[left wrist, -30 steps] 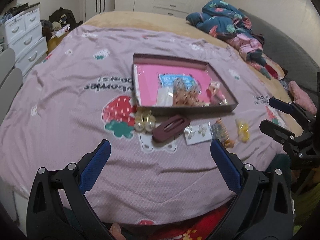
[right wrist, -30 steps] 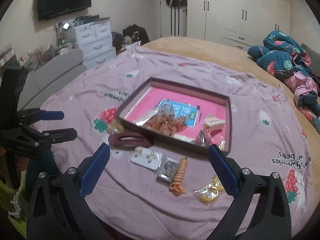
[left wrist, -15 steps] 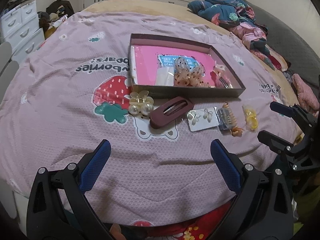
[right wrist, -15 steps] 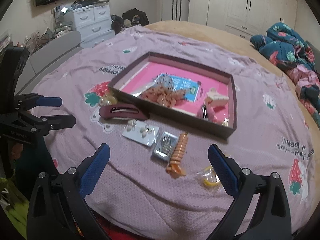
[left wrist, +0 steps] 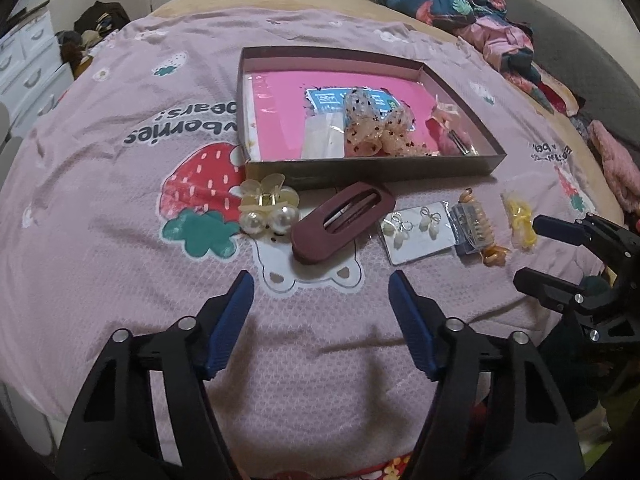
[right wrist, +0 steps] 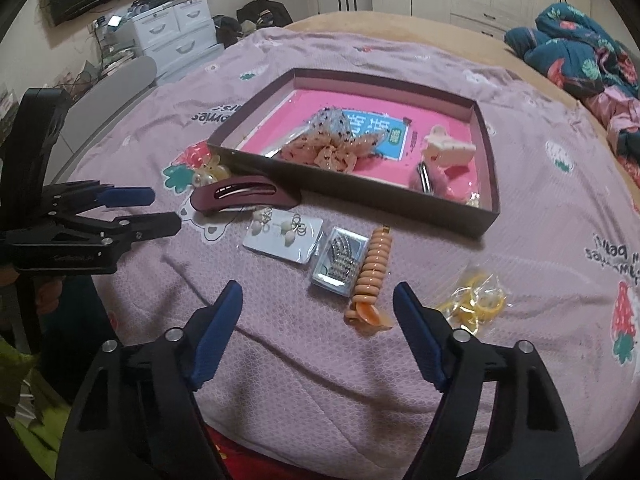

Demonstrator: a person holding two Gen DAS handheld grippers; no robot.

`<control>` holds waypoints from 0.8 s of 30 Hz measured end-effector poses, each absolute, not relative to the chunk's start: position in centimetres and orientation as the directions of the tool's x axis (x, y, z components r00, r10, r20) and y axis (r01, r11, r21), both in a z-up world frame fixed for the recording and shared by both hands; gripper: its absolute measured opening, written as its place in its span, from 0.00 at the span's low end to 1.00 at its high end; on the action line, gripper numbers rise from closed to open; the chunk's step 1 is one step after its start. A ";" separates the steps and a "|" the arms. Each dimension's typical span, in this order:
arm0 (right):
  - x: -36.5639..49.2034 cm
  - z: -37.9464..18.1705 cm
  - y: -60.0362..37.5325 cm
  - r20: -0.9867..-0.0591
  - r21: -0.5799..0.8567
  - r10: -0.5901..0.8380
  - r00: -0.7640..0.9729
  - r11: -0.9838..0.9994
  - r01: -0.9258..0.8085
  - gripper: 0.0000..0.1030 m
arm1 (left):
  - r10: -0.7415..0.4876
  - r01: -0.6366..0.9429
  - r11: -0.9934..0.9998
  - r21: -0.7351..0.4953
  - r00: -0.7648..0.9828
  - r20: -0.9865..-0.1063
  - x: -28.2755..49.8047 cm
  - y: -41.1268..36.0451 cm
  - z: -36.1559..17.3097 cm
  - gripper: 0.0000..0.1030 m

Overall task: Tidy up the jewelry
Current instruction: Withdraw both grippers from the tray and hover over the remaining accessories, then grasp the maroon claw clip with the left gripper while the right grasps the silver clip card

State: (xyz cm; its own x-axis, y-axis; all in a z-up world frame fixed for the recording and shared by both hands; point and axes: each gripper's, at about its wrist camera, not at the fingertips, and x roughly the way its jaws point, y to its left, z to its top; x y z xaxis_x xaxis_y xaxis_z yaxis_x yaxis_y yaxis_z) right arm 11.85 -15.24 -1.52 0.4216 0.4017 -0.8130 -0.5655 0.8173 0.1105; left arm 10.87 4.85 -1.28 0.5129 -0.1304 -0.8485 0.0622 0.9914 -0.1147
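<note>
1. A pink bedspread (left wrist: 100, 184) with strawberry prints covers the bed; the jewelry lies on it in a row before a shallow tray (left wrist: 360, 170).
2. The tray has dark walls and a pink floor. Inside it lie a dotted bow (left wrist: 372, 128), a clear packet (left wrist: 324, 136) just left of the bow, a blue card (right wrist: 384, 128) under the bow, and a pale clip (right wrist: 448, 148) at the right end.
3. Left to right in the left wrist view, the row holds: a pearl clip (left wrist: 268, 204), a maroon barrette (left wrist: 342, 220), an earring card (left wrist: 418, 228), a small boxed comb (left wrist: 470, 232), an orange claw clip (right wrist: 370, 276) touching the comb's box, and a yellow bag (left wrist: 520, 220).
4. The pearl clip sits just beside the tray's near left corner; the barrette lies tilted, its far end near the tray wall.
5. The left gripper (left wrist: 320, 304) hangs over bare bedspread just short of the barrette. Its jaws have just been closing, yet they stand apart with nothing between them, touching nothing.
6. The right gripper (right wrist: 318, 312) hangs over the bedspread near the orange clip and comb. Its jaws have just been closing too and stand apart, empty; the orange clip's near end lies just inside the right finger (right wrist: 416, 332), and I cannot tell if they touch.
7. Each gripper shows at the edge of the other's view, well apart.
</note>
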 end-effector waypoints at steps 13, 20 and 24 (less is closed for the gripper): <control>14.1 -3.6 -14.9 -0.843 0.187 0.408 0.351 0.833 -0.521 0.56 | -0.149 0.144 0.985 -0.090 0.477 -0.866 14.2 3.2 -2.3 0.46; 14.8 -4.0 -15.0 -0.845 0.205 0.414 0.337 0.835 -0.511 0.52 | -0.145 0.208 0.977 -0.051 0.467 -0.872 16.0 2.1 -2.7 0.45; 15.2 -4.3 -14.7 -0.849 0.214 0.417 0.324 0.833 -0.510 0.51 | -0.122 0.247 0.969 -0.007 0.451 -0.884 16.9 1.7 -3.4 0.45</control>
